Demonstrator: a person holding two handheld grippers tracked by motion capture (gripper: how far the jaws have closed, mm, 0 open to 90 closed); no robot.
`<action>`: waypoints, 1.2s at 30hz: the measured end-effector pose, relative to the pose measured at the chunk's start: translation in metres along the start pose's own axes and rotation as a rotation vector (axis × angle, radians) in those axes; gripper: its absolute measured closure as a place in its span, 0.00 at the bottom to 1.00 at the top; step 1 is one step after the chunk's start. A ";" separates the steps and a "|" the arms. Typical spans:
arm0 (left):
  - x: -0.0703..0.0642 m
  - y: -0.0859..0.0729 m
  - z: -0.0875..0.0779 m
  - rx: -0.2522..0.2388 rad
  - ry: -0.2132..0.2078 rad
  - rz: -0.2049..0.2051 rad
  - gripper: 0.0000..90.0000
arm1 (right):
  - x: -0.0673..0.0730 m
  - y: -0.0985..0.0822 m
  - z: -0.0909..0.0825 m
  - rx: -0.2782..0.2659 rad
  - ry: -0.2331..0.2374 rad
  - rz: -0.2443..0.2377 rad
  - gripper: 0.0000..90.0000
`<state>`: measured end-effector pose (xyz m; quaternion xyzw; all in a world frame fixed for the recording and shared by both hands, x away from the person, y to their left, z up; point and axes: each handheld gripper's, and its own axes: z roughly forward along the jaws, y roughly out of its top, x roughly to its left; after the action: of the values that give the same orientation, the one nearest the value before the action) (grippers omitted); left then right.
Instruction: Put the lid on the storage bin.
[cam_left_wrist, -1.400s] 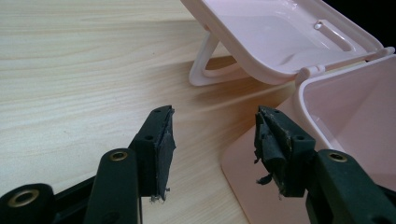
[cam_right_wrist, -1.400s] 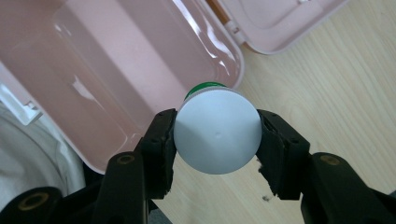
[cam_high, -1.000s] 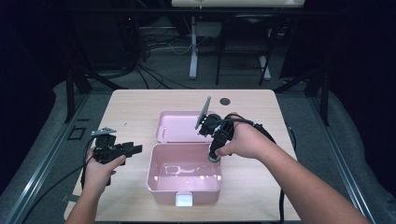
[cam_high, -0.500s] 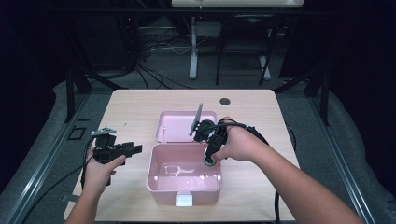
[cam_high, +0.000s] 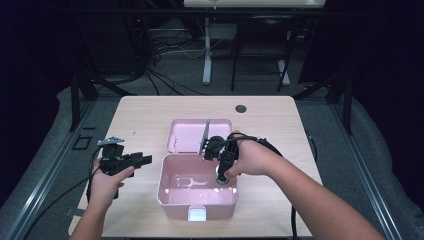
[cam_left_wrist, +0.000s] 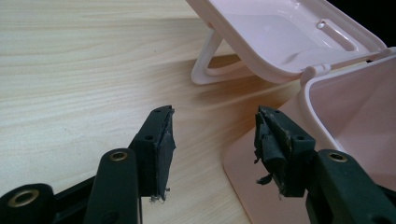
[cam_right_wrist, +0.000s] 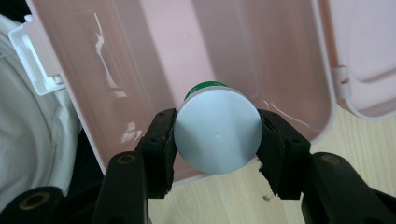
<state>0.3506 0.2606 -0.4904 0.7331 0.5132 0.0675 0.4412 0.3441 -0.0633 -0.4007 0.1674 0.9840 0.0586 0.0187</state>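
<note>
Dark cabling and stand legs fill the room behind my pale wooden table (cam_high: 150, 120), which carries one big item: a pink plastic box (cam_high: 170, 197) with its hinged lid (cam_high: 187, 135) thrown back flat toward the far edge.

Compared with a second ago, my right gripper (cam_high: 220, 177) has come down from lid level and inward, so it now hangs just inside the box's right end. I read that as the placing step nearly done: the load is over the cavity and needs only a little more descent before release.

Its jaws clamp a small round container with a flat silver cap (cam_right_wrist: 217, 130) and a green body peeking behind it, pads pressed on both sides of the cap.

Inside the box I see a bare pink floor with glare streaks; whether the pale outline on the floor in the high view is an object or a reflection, I cannot tell.

My left gripper (cam_left_wrist: 212, 135) waits beside the box's left wall, jaws spread wide with nothing between them.
</note>
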 end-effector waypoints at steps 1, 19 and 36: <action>0.000 0.000 0.000 0.001 0.000 -0.001 0.53 | 0.001 0.000 0.002 0.004 0.003 -0.010 0.56; 0.001 0.000 0.000 0.002 0.002 -0.004 0.53 | 0.003 0.005 0.031 0.054 0.010 -0.065 0.56; 0.002 -0.001 0.001 0.004 0.004 -0.007 0.53 | 0.005 0.008 0.058 0.110 0.003 -0.098 0.56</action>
<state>0.3517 0.2617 -0.4927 0.7319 0.5168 0.0665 0.4390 0.3456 -0.0476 -0.4579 0.1196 0.9928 0.0037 0.0110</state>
